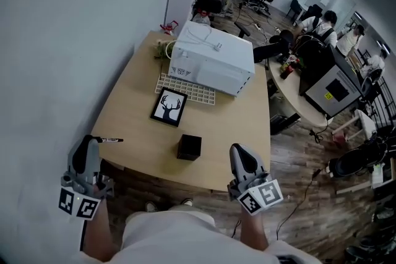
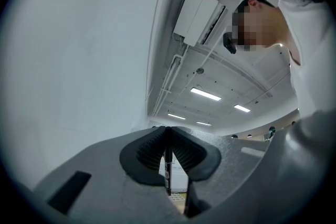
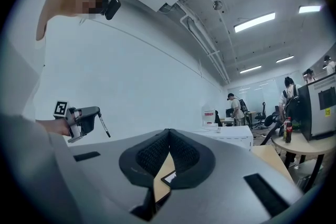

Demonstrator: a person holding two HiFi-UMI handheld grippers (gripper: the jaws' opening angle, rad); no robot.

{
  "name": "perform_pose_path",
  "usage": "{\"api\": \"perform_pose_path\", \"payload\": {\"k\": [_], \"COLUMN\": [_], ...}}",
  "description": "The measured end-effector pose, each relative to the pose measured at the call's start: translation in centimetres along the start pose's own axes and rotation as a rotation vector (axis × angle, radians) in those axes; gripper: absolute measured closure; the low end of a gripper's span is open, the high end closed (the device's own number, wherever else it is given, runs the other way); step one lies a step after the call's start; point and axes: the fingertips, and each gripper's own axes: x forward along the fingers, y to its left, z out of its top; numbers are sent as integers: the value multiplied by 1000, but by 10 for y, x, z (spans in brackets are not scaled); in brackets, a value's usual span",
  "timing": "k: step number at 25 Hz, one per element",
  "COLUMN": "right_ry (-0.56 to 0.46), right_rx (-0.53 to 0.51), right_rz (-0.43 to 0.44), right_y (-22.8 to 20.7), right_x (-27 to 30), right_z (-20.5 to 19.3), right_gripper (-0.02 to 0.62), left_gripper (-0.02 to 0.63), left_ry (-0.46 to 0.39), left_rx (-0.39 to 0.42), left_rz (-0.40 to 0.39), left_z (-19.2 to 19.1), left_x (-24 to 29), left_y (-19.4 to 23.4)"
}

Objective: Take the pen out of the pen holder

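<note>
A black pen (image 1: 111, 140) sticks out sideways from my left gripper (image 1: 93, 140), which is shut on it over the table's near left edge. In the left gripper view the pen (image 2: 167, 168) runs down between the closed ribbed pads (image 2: 152, 149). The black cube pen holder (image 1: 189, 147) stands on the wooden table (image 1: 133, 127) near its front edge, between the two grippers. My right gripper (image 1: 237, 149) hovers at the holder's right, shut with nothing in it (image 3: 168, 132). The right gripper view also shows the left gripper (image 3: 84, 120) with the pen (image 3: 104, 126) raised before the wall.
A framed deer picture (image 1: 169, 107) lies behind the holder. Further back are a white grid tray (image 1: 185, 88) and a large white box-like appliance (image 1: 213, 57). A white wall runs along the left. Desks, chairs and people fill the office at the back right.
</note>
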Motion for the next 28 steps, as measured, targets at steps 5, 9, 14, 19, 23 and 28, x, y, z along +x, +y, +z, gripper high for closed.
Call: {"api": "perform_pose_path", "payload": {"k": [5, 9, 14, 19, 23, 28], "right_ry": [-15, -30, -56, -49, -54, -49], "right_rx": [-15, -10, 94, 68, 66, 56], "right_rz": [-31, -27, -25, -40, -66, -75], "right_y": [7, 11, 18, 25, 24, 30], "right_x": [-10, -16, -24, -31, -34, -32], "right_z": [-10, -11, -19, -21, -19, -18], "right_gripper": [595, 595, 595, 595, 595, 595], "left_gripper": [563, 563, 563, 563, 563, 563], "left_ry": [-3, -9, -3, -5, -9, -7], "left_rx": [10, 21, 11, 7, -4, -15], "left_rz": [-9, -9, -31, -49, -59, -71], "left_z": [-1, 0, -6, -5, -5, -5], "left_x": [-9, -18, -19, -21, -20, -23], "left_y": [-4, -4, -7, -9, -8, -7]}}
